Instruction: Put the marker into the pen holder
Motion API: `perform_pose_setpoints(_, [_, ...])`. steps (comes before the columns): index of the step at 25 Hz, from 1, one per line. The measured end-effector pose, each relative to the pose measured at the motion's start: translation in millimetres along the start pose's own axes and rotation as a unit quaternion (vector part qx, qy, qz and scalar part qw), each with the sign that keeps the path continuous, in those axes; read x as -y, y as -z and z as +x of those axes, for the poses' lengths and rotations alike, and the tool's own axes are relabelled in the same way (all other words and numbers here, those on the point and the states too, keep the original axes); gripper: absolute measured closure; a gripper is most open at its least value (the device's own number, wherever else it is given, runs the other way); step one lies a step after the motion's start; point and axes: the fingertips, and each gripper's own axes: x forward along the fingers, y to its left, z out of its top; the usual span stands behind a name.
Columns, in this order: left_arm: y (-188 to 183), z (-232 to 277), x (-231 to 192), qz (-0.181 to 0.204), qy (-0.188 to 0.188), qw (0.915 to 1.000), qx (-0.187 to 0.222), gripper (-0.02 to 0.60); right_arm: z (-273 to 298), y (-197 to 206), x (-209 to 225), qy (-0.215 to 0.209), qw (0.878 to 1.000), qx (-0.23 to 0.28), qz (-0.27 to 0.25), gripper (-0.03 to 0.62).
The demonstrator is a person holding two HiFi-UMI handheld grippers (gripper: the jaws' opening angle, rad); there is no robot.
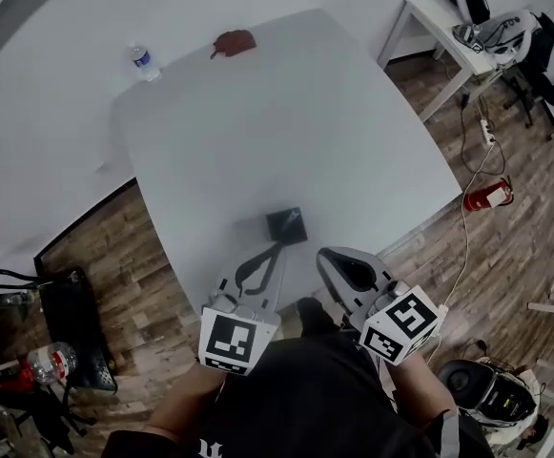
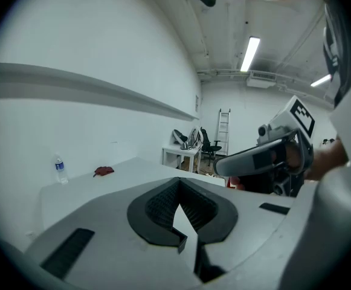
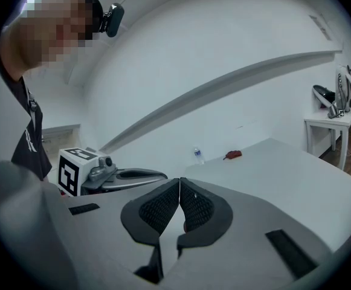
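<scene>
Broadly, a white table [image 1: 286, 132] fills the head view, and at its 6 o'clock edge hover the left gripper [image 1: 277, 249] and, at its 3 o'clock, the right gripper [image 1: 326, 254], each with fingers pressed together on nothing (their own views show the ribbed pads meeting at the tips). Just beyond the left tips, at their 12 o'clock, sits the square black pen holder [image 1: 286, 225]. Across the table lie a red lump [image 1: 234, 43] at 12 o'clock and a small water bottle [image 1: 143, 62] at 11 o'clock.
</scene>
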Motion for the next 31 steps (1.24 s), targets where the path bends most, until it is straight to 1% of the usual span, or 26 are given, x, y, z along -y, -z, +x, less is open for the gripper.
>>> perform_pose_setpoints(7, [-11,-29,7,0.004,0.009,0.9994,0.034,0.577,-9,-5,-29,0.014,0.999,0.02,-0.028,0.579])
perform_pose_setpoints(12, [-17,-43,13,0.011,0.013,0.9987,0.049,0.577,-19,-7,-43,0.022,0.999,0.031,-0.039,0.579])
perform_pose_setpoints(22, [-17,-54,21,0.016,0.017,0.9982,0.056,0.577,-34,-4,-56,0.033,0.998,0.038,-0.045,0.579])
perform_pose_setpoints(31, [-15,-46,28,0.015,0.024,0.9983,0.05,0.577,-42,-3,-49,0.042,0.997,0.037,-0.044,0.579])
